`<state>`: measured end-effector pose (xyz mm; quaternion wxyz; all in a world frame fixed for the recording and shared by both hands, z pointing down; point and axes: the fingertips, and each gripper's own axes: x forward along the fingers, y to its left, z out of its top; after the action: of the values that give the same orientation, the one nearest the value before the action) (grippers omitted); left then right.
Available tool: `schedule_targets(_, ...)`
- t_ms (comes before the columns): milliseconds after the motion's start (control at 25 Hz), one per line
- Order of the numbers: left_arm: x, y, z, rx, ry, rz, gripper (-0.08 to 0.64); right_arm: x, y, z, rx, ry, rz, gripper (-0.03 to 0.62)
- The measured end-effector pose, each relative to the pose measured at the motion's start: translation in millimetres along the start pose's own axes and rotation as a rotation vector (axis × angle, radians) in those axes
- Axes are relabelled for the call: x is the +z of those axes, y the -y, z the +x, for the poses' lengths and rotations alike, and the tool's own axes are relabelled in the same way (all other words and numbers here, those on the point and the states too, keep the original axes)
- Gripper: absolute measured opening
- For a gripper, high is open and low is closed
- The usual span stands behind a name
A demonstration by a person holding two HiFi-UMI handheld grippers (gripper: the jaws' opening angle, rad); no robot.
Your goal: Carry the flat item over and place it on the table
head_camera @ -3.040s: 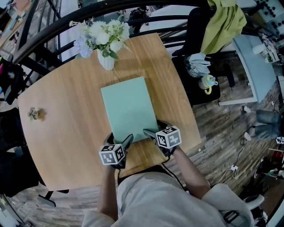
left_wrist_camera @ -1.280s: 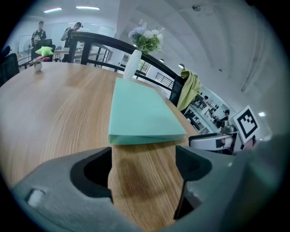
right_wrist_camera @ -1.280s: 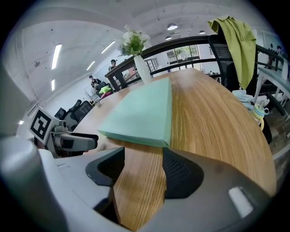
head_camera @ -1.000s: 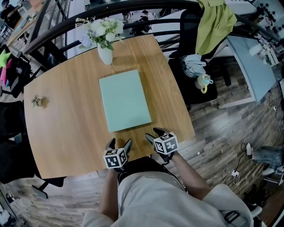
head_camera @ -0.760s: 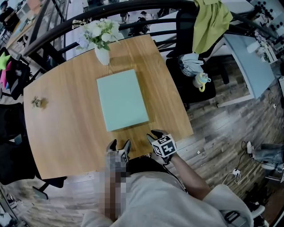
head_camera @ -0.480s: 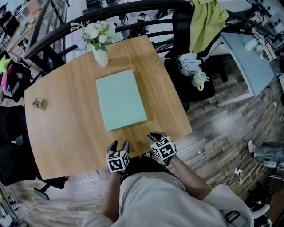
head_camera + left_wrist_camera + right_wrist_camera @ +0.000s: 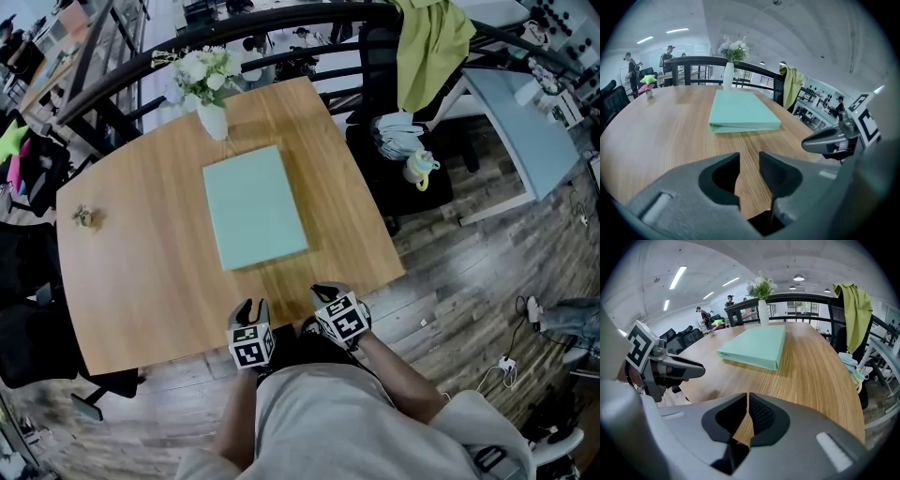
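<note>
Evidently the flat item, a pale green binder [image 7: 255, 206], lay flat on the wooden table [image 7: 141, 281], just ahead of both grippers and touching neither. The left gripper [image 7: 749, 164] showed only a narrow gap, its jaws having just been closing on nothing but air. The right gripper [image 7: 747, 404] had its jaws together, empty. Both hung by the table's near edge, tilted down toward the binder. By my judgement the placing was done: the binder sat well in from every edge, short of the flower vase [image 7: 211, 94] beyond it, so it needed no holding.
</note>
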<state>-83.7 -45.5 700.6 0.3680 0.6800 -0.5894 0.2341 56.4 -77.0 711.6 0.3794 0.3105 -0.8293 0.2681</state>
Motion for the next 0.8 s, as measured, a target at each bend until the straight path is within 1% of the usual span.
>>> schedule_targets(120, -3.0, 3.5, -5.5, 0.006, 0.004, 0.013, 0.105, -0.8, -3.9, -3.4, -0.005, 0.011, -0.017, 0.015)
schedule_targets(200, -3.7, 6.7, -9.3, 0.006, 0.009, 0.021, 0.098, -0.2, -6.2, -6.3, -0.011, 0.021, -0.032, 0.011)
schedule_targets(360, -1.9, 10.8, -15.8, 0.011, 0.025, 0.034, 0.072, 4.5, -11.2, -13.0, -0.016, 0.047, -0.053, 0.011)
schedule_targets(560, 1.4, 11.4, -25.9, 0.022, 0.039, 0.038, 0.041, 6.0, -16.7, -19.4, -0.025, 0.058, -0.063, 0.011)
schedule_targets(800, 1.5, 13.7, -36.6, 0.038, 0.062, 0.043, 0.003, 13.6, -25.8, -30.3, -0.035, 0.100, -0.079, 0.011)
